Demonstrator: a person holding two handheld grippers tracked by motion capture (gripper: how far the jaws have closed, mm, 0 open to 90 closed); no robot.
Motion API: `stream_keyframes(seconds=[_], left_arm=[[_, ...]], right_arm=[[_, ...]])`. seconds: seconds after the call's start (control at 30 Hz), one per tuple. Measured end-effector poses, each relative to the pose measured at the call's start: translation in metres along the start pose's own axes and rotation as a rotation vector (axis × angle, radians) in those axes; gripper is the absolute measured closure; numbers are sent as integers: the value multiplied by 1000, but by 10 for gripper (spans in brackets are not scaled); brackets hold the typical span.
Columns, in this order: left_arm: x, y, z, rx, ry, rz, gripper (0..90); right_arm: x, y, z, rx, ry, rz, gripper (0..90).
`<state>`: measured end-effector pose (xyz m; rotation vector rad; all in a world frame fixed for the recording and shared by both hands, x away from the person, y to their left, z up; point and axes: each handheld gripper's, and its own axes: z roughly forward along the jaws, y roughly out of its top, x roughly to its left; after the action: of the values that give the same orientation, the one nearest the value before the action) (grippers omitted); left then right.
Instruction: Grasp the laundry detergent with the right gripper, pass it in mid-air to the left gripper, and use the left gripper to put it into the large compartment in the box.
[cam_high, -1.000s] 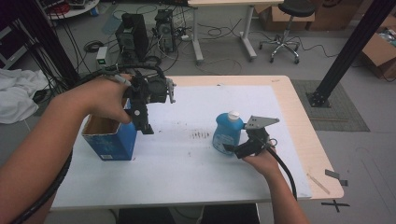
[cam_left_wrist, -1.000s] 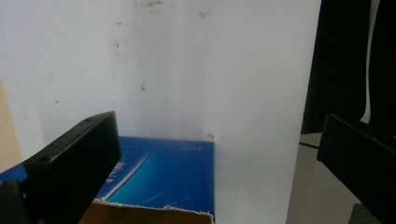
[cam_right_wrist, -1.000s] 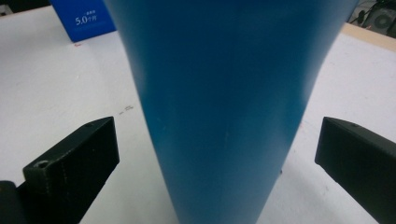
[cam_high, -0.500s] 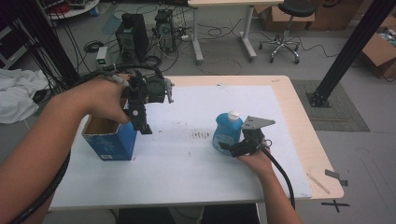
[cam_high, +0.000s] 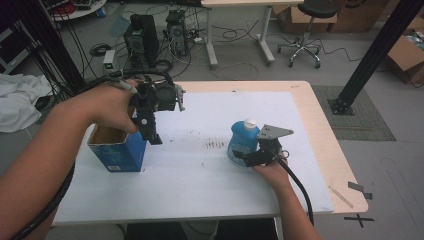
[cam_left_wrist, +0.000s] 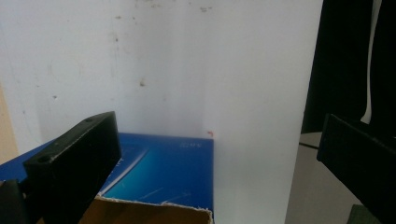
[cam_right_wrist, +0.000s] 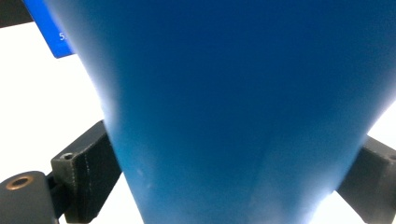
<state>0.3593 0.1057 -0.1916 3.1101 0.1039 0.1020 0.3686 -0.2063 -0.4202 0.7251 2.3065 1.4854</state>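
Blue bottle (cam_high: 243, 141) with a white cap stands upright on the white worktop (cam_high: 200, 190), right of the middle. The right gripper (cam_high: 250, 158) has just been closing its jaws, which now flank the bottle's sides. The left gripper (cam_high: 150, 131) hovers with jaws wide apart and empty over an open blue box (cam_high: 119, 152).

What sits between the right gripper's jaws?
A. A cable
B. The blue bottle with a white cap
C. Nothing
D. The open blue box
B: in the right gripper view the blue bottle sits between the two jaws of the right gripper, which have just been closing on it; the high view shows that bottle upright on the table.
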Motion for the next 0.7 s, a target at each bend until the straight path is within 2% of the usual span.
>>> stream_keyframes(seconds=[0.7], left_arm=[[0,0,3,3,-4,-7,1]], right_arm=[[1,-2,1,-12,-6,1,189]])
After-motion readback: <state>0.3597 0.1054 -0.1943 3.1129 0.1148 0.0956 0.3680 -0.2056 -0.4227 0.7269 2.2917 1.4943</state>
